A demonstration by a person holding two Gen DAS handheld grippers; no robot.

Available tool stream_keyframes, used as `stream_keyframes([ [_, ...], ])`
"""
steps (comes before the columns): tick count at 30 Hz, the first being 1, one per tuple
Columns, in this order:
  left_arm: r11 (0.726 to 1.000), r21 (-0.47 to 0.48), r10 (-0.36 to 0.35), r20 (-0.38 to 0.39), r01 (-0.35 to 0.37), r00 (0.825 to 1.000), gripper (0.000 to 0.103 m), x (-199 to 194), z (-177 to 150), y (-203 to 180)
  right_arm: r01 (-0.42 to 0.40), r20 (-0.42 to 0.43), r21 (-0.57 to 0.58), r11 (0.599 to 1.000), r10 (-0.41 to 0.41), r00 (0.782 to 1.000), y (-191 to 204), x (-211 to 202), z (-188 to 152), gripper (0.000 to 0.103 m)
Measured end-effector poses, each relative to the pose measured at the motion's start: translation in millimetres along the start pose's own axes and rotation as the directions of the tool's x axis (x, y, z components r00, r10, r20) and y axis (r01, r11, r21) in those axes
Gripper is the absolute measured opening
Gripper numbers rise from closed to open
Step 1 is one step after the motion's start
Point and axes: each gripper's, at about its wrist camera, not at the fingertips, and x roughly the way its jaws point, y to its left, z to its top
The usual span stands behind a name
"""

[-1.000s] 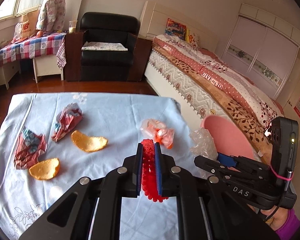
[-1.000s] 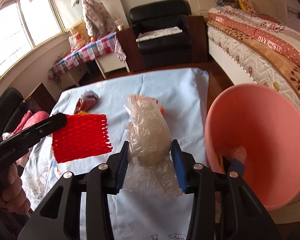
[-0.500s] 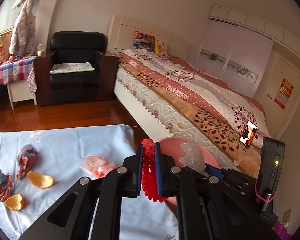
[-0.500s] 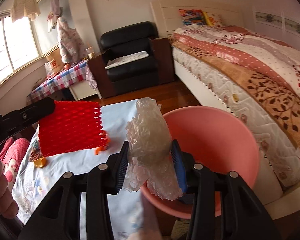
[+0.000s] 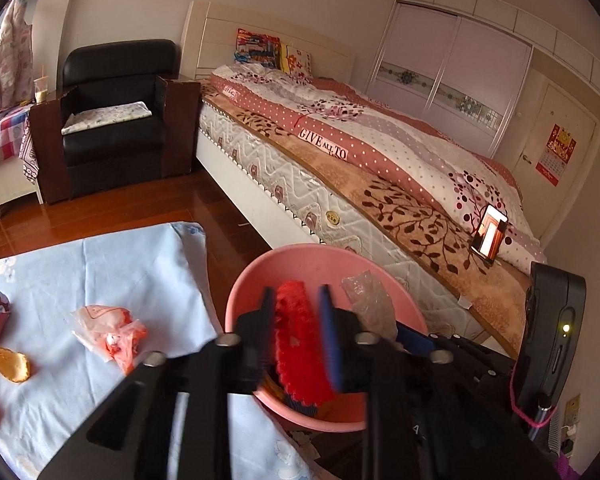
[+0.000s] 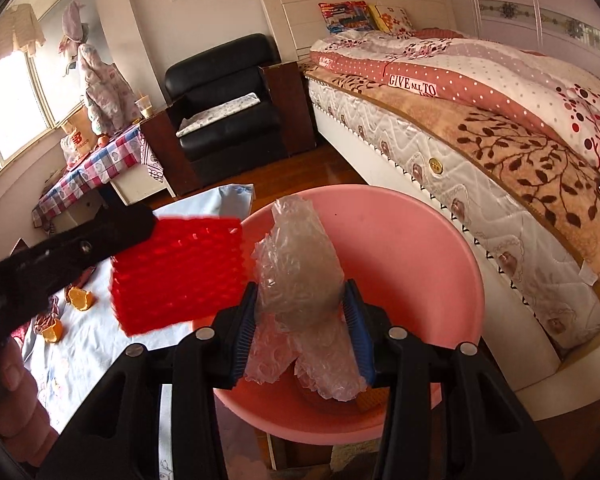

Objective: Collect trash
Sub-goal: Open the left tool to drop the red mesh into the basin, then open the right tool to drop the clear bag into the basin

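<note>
Hovering over the pink basin (image 6: 439, 264), the left gripper (image 5: 296, 328) has just been opening around the red foam net (image 5: 300, 356), seemingly loose; it may snag. The right gripper (image 6: 300, 320) clamps the bubble wrap (image 6: 296, 272).

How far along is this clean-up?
Midway. Some scraps already lie in the pink basin. The left gripper, jaws just opened, is dropping red foam netting there; the right gripper holds bubble wrap. Orange peels and wrappers remain on the table.

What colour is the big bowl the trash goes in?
Pink. The bowl shows best in the right wrist view, beside the table's blue cloth.
</note>
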Motion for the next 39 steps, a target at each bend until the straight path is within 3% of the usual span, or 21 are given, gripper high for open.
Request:
stream_keyframes([
  [1, 1.0, -0.009, -0.001, -0.003, 0.001, 1.0, 0.051, 2, 0, 0, -0.001, 0.002, 0.003, 1.0, 0.001, 1.0, -2, 1, 0, 0.045],
  [4, 0.999, -0.03, -0.017, -0.012, 0.016, 1.0, 0.058, 4, -1, 4, 0.007, 0.009, 0.022, 1.0, -0.007, 1.0, -7, 4, 1, 0.052],
  [11, 0.999, -0.035, -0.022, -0.002, 0.022, 1.0, 0.059, 1, -1, 4, 0.006, 0.029, 0.07, 0.998, -0.008, 1.0, -17, 4, 2, 0.068],
  [20, 0.999, -0.028, 0.02, 0.037, -0.019, 0.999, 0.059, -26, -6, 9, 0.001, 0.06, 0.039, 0.999, -0.004, 0.998, -9, -7, 2, 0.07],
  [31, 0.993, -0.036, 0.116, 0.066, -0.114, 0.991, 0.056, -82, -25, 39, -0.099, 0.118, -0.046, 0.994, 0.104, 0.988, 49, -34, 2, 0.07],
  [34, 0.989, -0.037, 0.148, 0.065, -0.146, 0.987, 0.05, -101, -34, 56, -0.136, 0.114, -0.063, 0.989, 0.143, 0.983, 72, -35, -2, 0.07],
  [39, 0.979, -0.062, 0.201, 0.07, -0.196, 0.977, 0.05, -131, -51, 94, -0.176, 0.088, -0.124, 0.977, 0.188, 0.978, 115, -34, -8, 0.07],
])
